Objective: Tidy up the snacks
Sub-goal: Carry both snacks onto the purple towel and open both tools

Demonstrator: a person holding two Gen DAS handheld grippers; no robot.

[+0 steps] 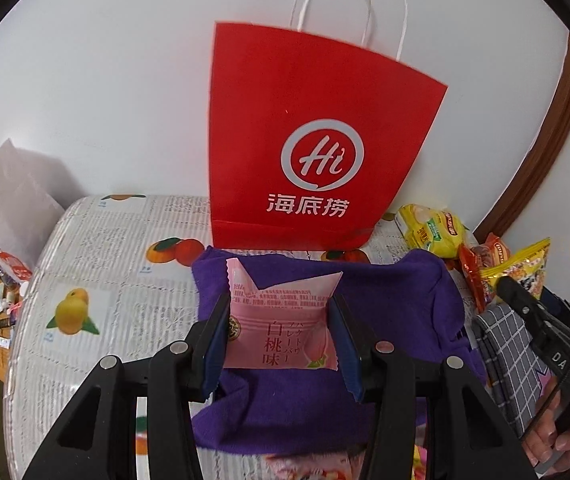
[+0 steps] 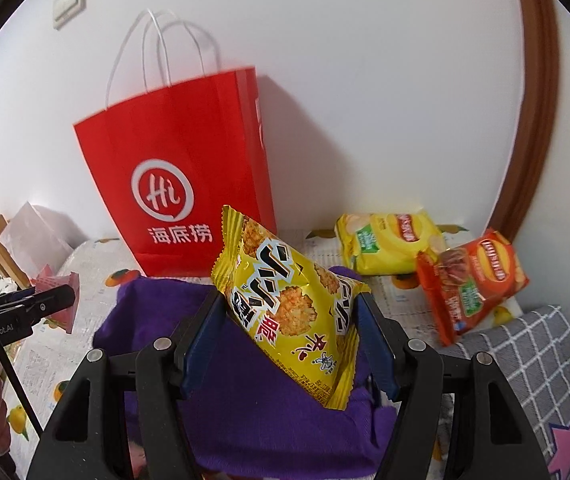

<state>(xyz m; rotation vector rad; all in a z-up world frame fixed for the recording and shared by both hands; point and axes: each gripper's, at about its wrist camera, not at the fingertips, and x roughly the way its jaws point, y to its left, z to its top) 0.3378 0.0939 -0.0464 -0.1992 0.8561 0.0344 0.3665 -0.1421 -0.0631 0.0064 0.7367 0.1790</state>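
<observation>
The left gripper, its black arms tipped with blue pads, has its jaws part-way closed on a flat pink foil snack packet printed with a peach, held above a rumpled purple cloth. The right gripper clamps a crinkled yellow rice-cracker packet in the same manner, tilted, over the same cloth. Behind both stands an upright red paper carrier bag with white twisted handles and a white "Hi" logo, set against a white wall. To its right, a yellow crisp packet and an orange-red crisp packet lie touching each other on the tabletop, which is covered in a newspaper-and-fruit print. A grey checked fabric lies just beside the orange-red packet.
</observation>
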